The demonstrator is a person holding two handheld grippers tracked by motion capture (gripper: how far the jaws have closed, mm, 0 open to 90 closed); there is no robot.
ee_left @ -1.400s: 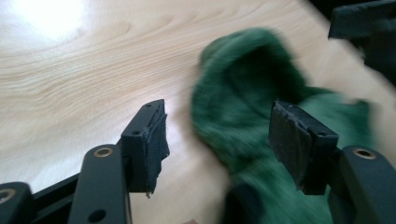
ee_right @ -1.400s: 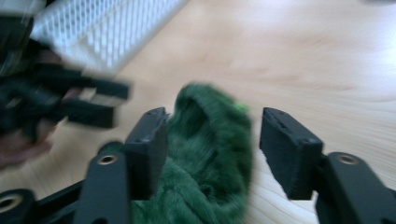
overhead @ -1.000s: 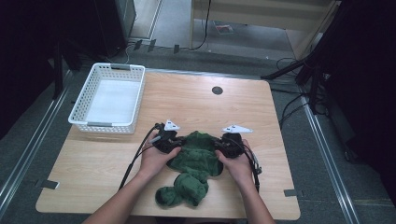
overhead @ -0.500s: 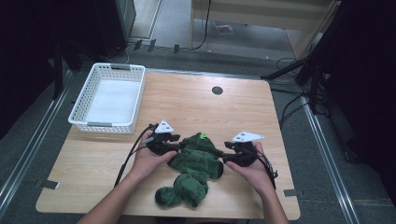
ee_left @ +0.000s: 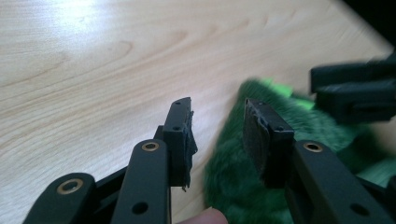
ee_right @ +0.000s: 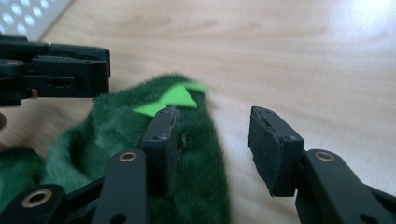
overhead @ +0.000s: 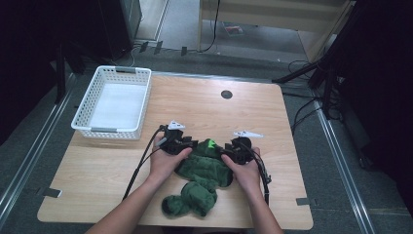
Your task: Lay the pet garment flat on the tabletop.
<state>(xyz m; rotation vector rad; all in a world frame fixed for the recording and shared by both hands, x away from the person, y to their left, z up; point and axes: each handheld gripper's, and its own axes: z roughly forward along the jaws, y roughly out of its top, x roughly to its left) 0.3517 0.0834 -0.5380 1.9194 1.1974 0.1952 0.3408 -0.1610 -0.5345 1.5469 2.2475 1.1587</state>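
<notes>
Low in the middle of the high view, my two grippers sit on either side of the green plush (overhead: 207, 168), which lies on the table (overhead: 302, 146) near its front edge, body toward the centre and a rounder lump toward the bottom of the frame. Compared with a second ago, when both hands were pressed close onto the toy's upper end, I have drawn them slightly apart: half a second ago they were widest, and now they are closing in again at the top of the plush, the left gripper (overhead: 187, 144) at its upper left and the right gripper (overhead: 229, 149) at its upper right. From the left gripper view, my jaws stand apart with nothing between them, the fur (ee_left: 243, 186) just beyond and to the right of the gap. The right gripper view shows the same on that side: jaws spread, the left pad lying against the fur beside the bright green felt patch (ee_right: 170, 99), the gap itself over bare wood. So I judge the earlier hold was let go and I am lining up for a fresh two-sided pinch. The white basket (overhead: 113, 103) at the upper left of the table stands well apart, and looks the likely destination once both sides are gripped.
</notes>
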